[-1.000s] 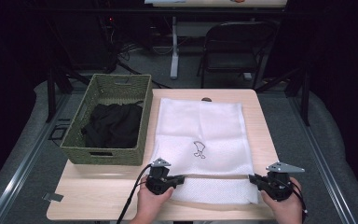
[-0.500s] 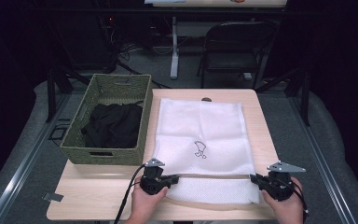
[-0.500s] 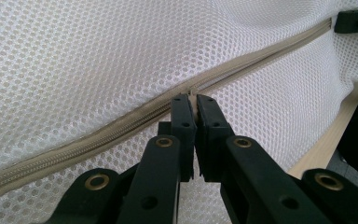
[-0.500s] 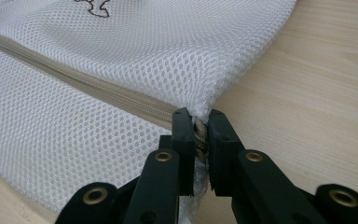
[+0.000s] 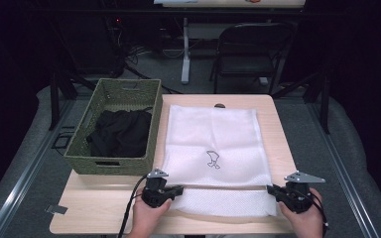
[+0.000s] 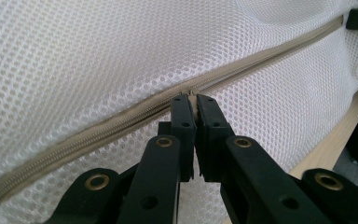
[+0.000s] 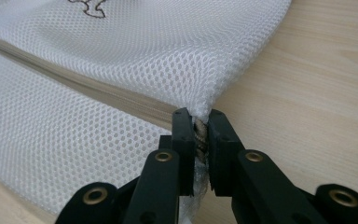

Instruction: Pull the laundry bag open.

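Unzipping is the step in hand, I'd say, w/ both grippers working the near edge of a white mesh laundry bag [image 5: 212,144].

High view: bag is lying flat mid-table, a woven basket [image 5: 115,130] w/ dark clothes [image 5: 119,133] sitting at its 9 o'clock, touching or nearly so. Tan zipper [image 5: 223,187] is running across the bag's near end. Left gripper [image 5: 177,189] is sitting at the bag's 7 o'clock corner, right gripper [image 5: 271,189] at its 5 o'clock corner, a hand behind each.

Left gripper view: left gripper [image 6: 193,99] is showing jaws pressed together at 12 o'clock, right on the zipper line [image 6: 121,119]. Something small is pinched there, prob. the slider pull, but it's too tiny to be sure. Teeth look closed on both sides of the jaws, as far as I can tell.

Right gripper view: right gripper [image 7: 198,116] is clamping down nearly closed on the zipper's end tape and the mesh corner [image 7: 201,135], bare table [image 7: 307,70] running off toward 2 o'clock.

Next move, I reckon: right side keeps anchoring that corner while left draws the slider along the zip toward it, w/ the pull kept low and in line so the mesh isn't bunching or slipping out.
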The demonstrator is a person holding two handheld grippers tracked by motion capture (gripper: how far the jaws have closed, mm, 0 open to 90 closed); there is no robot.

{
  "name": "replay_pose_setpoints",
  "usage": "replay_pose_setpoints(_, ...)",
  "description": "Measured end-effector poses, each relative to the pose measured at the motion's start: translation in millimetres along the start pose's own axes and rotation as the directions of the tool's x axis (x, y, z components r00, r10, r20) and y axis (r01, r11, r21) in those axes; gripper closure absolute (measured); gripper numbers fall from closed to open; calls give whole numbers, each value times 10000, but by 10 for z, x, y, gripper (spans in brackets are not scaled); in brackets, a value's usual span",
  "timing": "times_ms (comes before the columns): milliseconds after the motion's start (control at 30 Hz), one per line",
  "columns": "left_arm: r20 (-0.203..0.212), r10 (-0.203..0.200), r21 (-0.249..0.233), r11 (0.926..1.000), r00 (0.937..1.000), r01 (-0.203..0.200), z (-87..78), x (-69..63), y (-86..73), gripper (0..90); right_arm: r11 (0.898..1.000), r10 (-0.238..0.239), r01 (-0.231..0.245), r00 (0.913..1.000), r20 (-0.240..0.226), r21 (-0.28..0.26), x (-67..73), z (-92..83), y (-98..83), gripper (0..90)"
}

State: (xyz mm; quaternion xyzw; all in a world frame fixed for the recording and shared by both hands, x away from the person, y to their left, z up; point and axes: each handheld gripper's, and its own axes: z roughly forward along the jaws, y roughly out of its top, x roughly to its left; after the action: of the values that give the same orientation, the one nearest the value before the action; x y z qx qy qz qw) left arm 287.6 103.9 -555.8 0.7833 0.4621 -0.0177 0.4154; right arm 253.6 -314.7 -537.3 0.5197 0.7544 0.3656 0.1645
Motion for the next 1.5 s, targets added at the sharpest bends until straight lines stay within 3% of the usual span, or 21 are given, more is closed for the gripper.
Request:
replay_pose_setpoints(167, -243, -61, 5, 10000, 9997, 62, -49, 65, -42, 871, 9999, 103, -104, 9999, 120, 72, -14, -2, -5, 830)
replay_pose_setpoints(233, -130, -188, 31, 9998, 9997, 188, -73, 106, -58, 871, 10000, 4, -6, 9996, 293, 38, -31, -11, -6, 830)
replay_pose_setpoints(267, -246, -189, 52, 9998, 9995, 191, -86, 113, -65, 871, 9996, 265, -265, 9995, 198, -19, -49, -27, -11, 830)
replay_pose_setpoints(467, -362, -344, -74, 9994, 9988, 342, -183, 196, -86, 871, 9998, 201, -202, 9991, 368, 27, -80, -31, -20, 830)
replay_pose_setpoints(633, -532, -92, 124, 9999, 9985, 99, -196, 189, -99, 871, 10000, -14, 10, 9995, 331, 95, -52, -12, -17, 830)
replay_pose_setpoints(667, -880, 114, 181, 9998, 9961, -98, -230, 213, -98, 871, 9999, 56, -60, 9990, 443, 94, -49, -17, -18, 830)
replay_pose_setpoints(700, -880, 114, 181, 9998, 9961, -98, -230, 213, -98, 871, 9999, 56, -60, 9990, 443, 94, -49, -17, -18, 830)
replay_pose_setpoints(800, -1013, -345, -39, 9994, 9943, 343, -319, 317, -120, 871, 9998, 175, -180, 9982, 570, 85, -101, -35, -32, 830)
replay_pose_setpoints(900, -992, -615, -96, 9981, 9932, 609, -390, 400, -167, 871, 9991, 421, -423, 9982, 421, 40, -156, -46, -46, 829)
replay_pose_setpoints(1033, -1066, -559, 19, 9984, 9927, 564, -420, 422, -190, 871, 9998, 139, -146, 9988, 467, 139, -101, -16, -28, 830)
replay_pose_setpoints(1500, -844, -647, 81, 9978, 9943, 657, -443, 497, -235, 870, 9993, 242, -249, 9994, 233, 282, -97, 24, -41, 828)
